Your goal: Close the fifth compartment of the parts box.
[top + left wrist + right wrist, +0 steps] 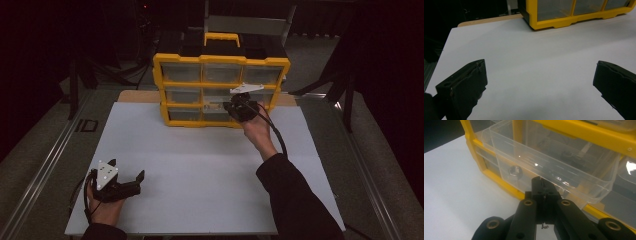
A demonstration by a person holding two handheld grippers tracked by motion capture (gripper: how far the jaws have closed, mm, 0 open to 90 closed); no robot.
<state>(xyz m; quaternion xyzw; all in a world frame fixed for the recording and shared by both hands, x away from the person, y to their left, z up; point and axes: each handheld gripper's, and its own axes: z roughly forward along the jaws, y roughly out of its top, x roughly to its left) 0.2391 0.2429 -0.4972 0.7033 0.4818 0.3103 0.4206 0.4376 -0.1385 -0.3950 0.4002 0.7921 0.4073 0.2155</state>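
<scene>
A yellow organizer point(200, 60) with several clear drawers stands at the back of the white board point(200, 170). Its lower corner shows in the left gripper view point(564, 22). One middle clear drawer point(549, 167) is pulled partly out. My right gripper point(229, 107) is at that drawer's front. Its jaws are shut, and their tips point(543, 183) lie against the drawer's lower front edge. Whether a thin lip is pinched between them I cannot tell. A metal nut point(515, 171) lies in the drawer below. My left gripper point(127, 168) rests low at the board's front left, open point(540, 67) over bare board.
The organizer has a yellow carry handle point(221, 37) on top. Metal rails point(45, 165) run along both sides of the table. The surroundings beyond the board's edges are dark.
</scene>
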